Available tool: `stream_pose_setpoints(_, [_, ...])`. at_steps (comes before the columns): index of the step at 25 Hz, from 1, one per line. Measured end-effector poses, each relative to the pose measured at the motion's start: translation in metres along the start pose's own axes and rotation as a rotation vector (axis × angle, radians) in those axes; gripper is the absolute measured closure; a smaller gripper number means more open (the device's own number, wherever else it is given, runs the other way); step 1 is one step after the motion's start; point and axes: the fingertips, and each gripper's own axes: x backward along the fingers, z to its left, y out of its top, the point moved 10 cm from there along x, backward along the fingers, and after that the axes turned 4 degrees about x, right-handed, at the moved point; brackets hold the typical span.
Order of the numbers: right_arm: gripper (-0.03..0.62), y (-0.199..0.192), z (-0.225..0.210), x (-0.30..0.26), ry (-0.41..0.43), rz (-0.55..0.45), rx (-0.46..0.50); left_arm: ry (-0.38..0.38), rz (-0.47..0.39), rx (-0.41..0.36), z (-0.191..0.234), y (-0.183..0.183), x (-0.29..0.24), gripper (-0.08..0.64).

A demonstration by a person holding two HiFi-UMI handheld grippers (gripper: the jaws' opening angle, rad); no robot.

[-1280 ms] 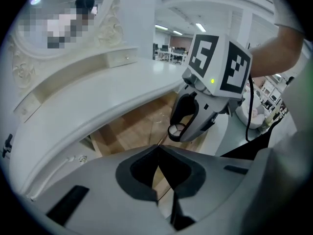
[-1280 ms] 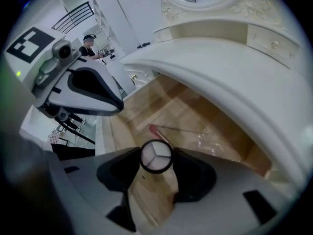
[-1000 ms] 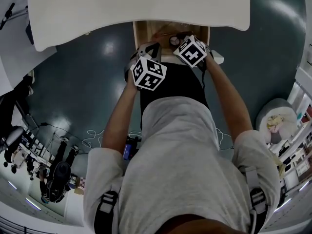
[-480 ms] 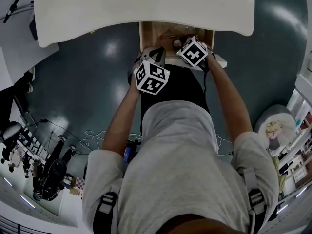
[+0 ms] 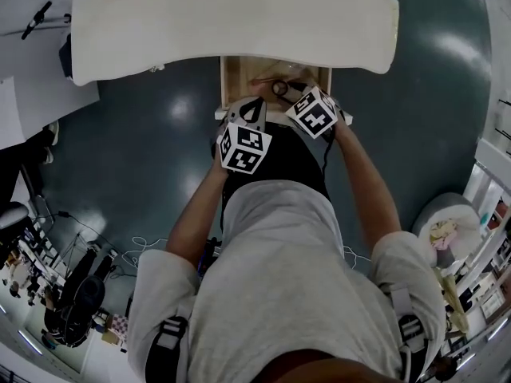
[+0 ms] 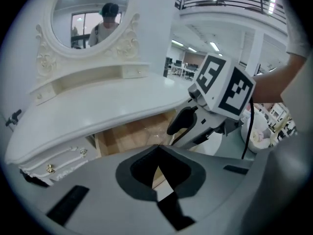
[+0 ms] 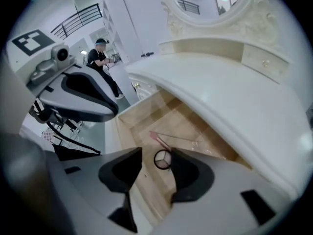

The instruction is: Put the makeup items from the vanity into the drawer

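Observation:
The wooden drawer (image 5: pixel 239 76) stands pulled out under the white vanity top (image 5: pixel 231 14). A round black compact (image 7: pixel 163 159) and a pink-tipped brush (image 7: pixel 157 139) lie on its floor, the compact (image 5: pixel 280 88) toward the right. My right gripper (image 7: pixel 157 155) hovers over the drawer's front part, its jaws closing. The compact shows through their gap, below the pads, and nothing presses on it. My left gripper (image 6: pixel 157 148) is shut and empty, held at the drawer's front left beside the right gripper (image 6: pixel 215 92).
An oval mirror (image 6: pixel 93 13) in an ornate white frame rises behind the vanity top, with a low shelf (image 6: pixel 88 77) under it. A small side drawer with a gold knob (image 6: pixel 49 168) sits left of the open one. Dark glossy floor (image 5: pixel 144 118) lies around.
My right gripper has drawn back a little toward the drawer's front edge, and the compact now shows clear of it on the drawer floor. My left gripper stays beside it, still shut.

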Motion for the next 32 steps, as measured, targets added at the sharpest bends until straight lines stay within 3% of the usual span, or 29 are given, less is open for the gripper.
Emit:
stream_pose_setpoints(3, [0.463, 0.007, 0.011, 0.022, -0.053, -0.118, -0.009, 0.047, -0.041, 0.025, -0.003, 0.006, 0.010, 0.552])
stream_pose_setpoints(6, [0.569, 0.010, 0.025, 0.048, -0.178, -0.269, -0.050, 0.096, -0.083, 0.074, -0.006, 0.009, 0.025, 0.552])
stream_pose_setpoints(9, [0.577, 0.019, 0.038, 0.072, -0.255, -0.434, -0.139, 0.134, -0.163, 0.115, -0.005, 0.012, 0.039, 0.552])
stream_pose_setpoints(12, [0.577, 0.024, 0.043, 0.082, -0.292, -0.527, -0.242, 0.139, -0.229, 0.141, 0.000, 0.020, 0.046, 0.552])
stream_pose_setpoints(15, [0.577, 0.016, 0.043, 0.096, -0.343, -0.561, -0.280, 0.144, -0.275, 0.151, -0.010, 0.033, 0.046, 0.552])
stream_pose_setpoints(22, [0.577, 0.013, 0.075, 0.124, -0.414, -0.680, -0.265, 0.134, -0.369, 0.151, -0.032, 0.032, 0.075, 0.552])
stream_pose_setpoints(28, [0.577, 0.043, 0.102, 0.137, -0.483, -0.721, -0.243, 0.118, -0.464, 0.125, -0.012, 0.030, 0.112, 0.553])
stream_pose_setpoints(32, [0.577, 0.055, 0.122, 0.147, -0.513, -0.724, -0.275, 0.112, -0.477, 0.112, 0.000, 0.028, 0.130, 0.553])
